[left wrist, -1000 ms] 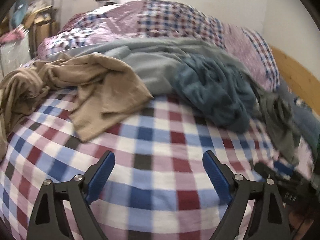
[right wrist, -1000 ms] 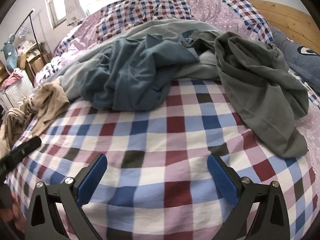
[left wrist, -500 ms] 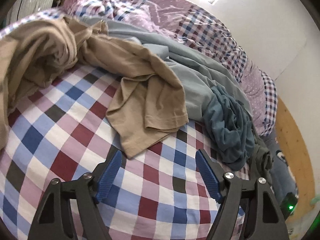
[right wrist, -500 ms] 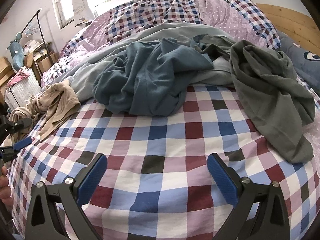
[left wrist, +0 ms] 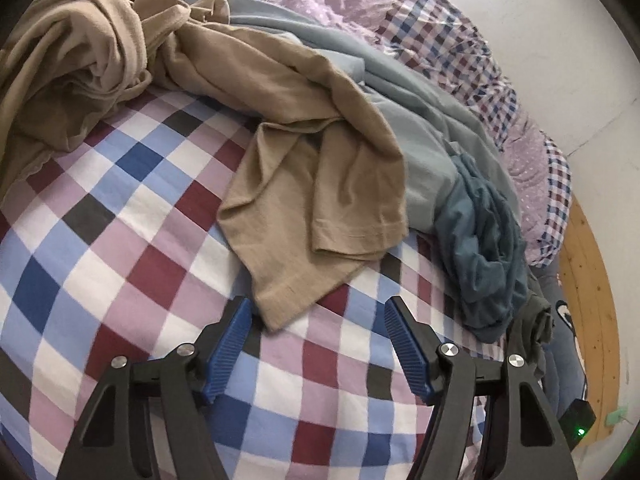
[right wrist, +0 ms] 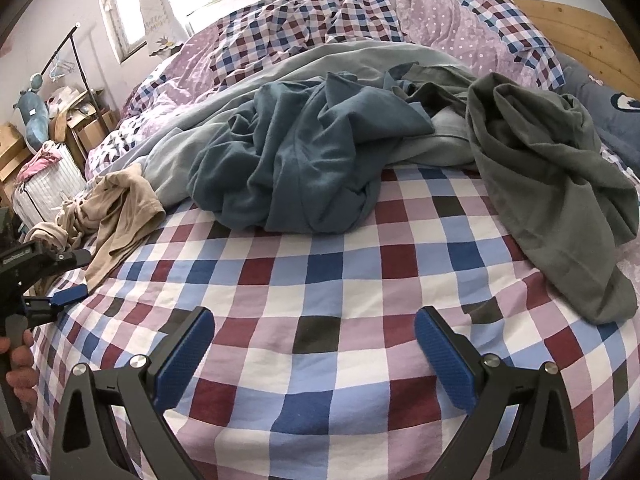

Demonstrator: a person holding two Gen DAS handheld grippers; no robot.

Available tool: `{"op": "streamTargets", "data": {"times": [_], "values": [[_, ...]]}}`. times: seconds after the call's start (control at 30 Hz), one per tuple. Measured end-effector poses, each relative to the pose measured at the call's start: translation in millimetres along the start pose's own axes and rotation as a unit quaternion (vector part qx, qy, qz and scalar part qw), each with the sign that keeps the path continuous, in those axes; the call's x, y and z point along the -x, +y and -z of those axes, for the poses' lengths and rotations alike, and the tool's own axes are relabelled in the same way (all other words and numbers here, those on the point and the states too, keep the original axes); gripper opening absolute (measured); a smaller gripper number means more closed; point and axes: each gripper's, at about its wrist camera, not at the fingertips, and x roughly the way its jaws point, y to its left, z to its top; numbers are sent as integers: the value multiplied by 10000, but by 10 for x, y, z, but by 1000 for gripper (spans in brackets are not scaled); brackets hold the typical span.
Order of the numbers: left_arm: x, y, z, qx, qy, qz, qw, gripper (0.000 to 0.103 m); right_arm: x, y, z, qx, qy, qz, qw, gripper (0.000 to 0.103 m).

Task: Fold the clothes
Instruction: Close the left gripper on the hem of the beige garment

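- On the checked bed sheet [left wrist: 132, 240], at its left side as the right wrist view shows it: a tan garment [left wrist: 320, 184] lies crumpled, one hemmed end spread flat toward the camera, the rest twisted into a rope-like bunch that runs back to a heaped mass at upper left.
- Tan garment, surface: soft knit, many creases; a stitched hem shows along the near edge; a narrow flap tapers to a blunt tip close to the tongs.
- Left gripper [left wrist: 318, 312]: blue-padded jaws apart and closing; the tan tip lies just beside the left pad, partly between the jaws; pads not pressing on cloth.
- Right gripper [right wrist: 314, 326]: jaws spread wide over bare sheet, nothing between them.
- Behind the tan garment: a pale grey-blue cloth [left wrist: 424, 120] stretches long across the bed; the tan garment overlaps its edge.
- Teal garment [right wrist: 304, 160]: bunched in a deep-folded heap mid-bed, resting on the pale cloth and the sheet.
- Dark grey garment [right wrist: 552, 184]: rumpled, draped down the right side of the bed, touching the pale cloth at its upper end.
- Beyond the clothes: a rumpled quilt [right wrist: 320, 28] in small checks and lilac dots.
- A hand [right wrist: 20, 364] grips the left tool's handle at the left edge of the right wrist view.
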Motion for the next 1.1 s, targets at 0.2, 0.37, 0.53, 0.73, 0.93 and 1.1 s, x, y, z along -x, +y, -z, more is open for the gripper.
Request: {"op": "streamTargets", "data": {"times": [0.2,0.37,0.53,0.73,0.93,1.1], "values": [[-92,17,-91,47,58,-73,9999,73,-2,-21,7,-67,12,-25,10000,102],[-75,31,-74,115,78,104,9998,72,-6,-11,7,-55,21,-43,10000,102],[-82,-15,-35,150,132,333,9992,71,-16,6,11,-27,30,-22,10000,102],[-124,78,-31,350,-41,280,9990,43,-14,10,10,-14,24,-34,10000,102],[-157,83,-33,360,-113,155,9992,26,-9,-9,12,-59,31,-76,9999,102],[-139,183,-9,527,-134,127,9984,2,7,-5,14,-59,28,-96,9999,102]]}}
